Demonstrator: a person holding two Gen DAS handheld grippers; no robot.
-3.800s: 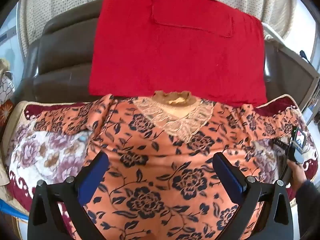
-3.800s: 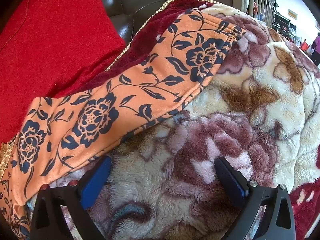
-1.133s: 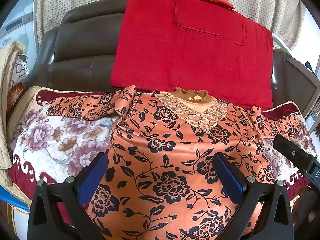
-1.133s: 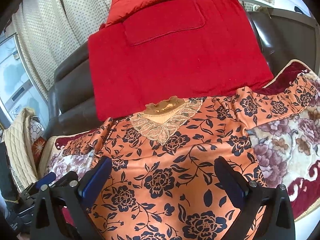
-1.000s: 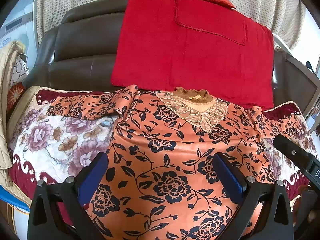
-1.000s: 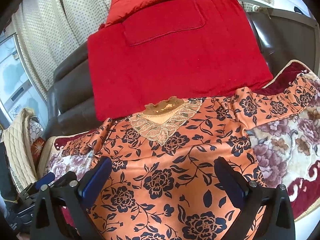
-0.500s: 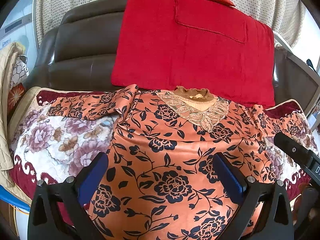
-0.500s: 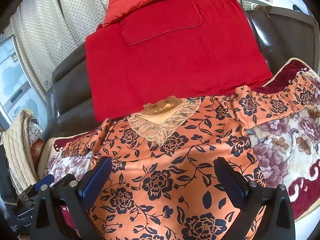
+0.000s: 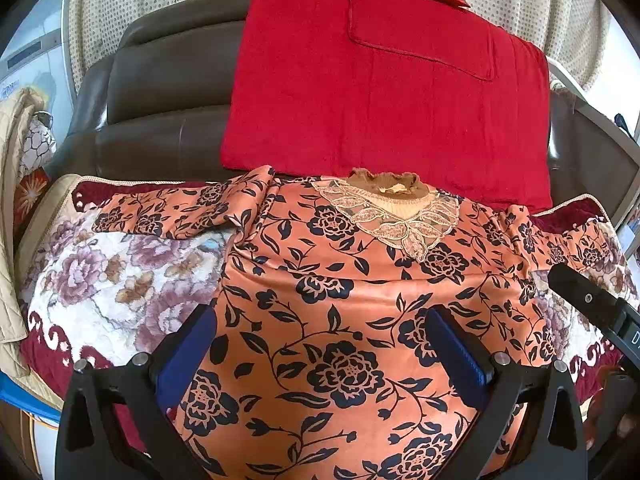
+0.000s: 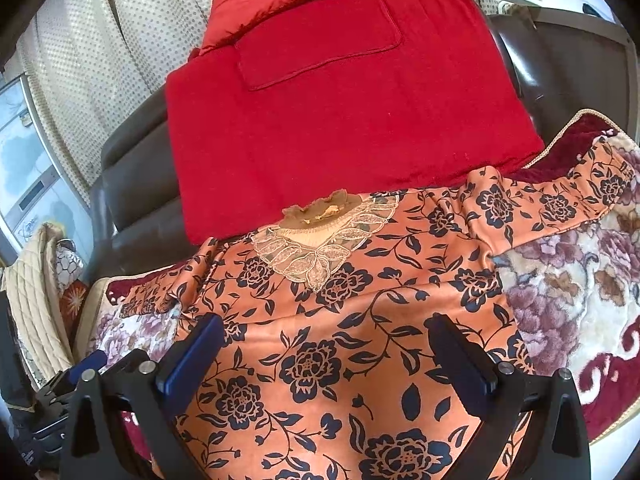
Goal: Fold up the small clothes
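We see orange floral blouse (image 9: 344, 304) spread flat, front up, sleeves out, on flowered blanket (image 9: 120, 276) before red cushion (image 9: 380, 92). Left gripper (image 9: 320, 348) and right gripper (image 10: 324, 356) hover above hem, jaws wide, holding nothing.

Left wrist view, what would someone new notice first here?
The orange floral top with a lace collar lies spread flat across the flowered blanket, sleeves out to both sides. Behind it, a bright red blanket drapes over the dark sofa back. Both the left gripper and right gripper hover open over the top.
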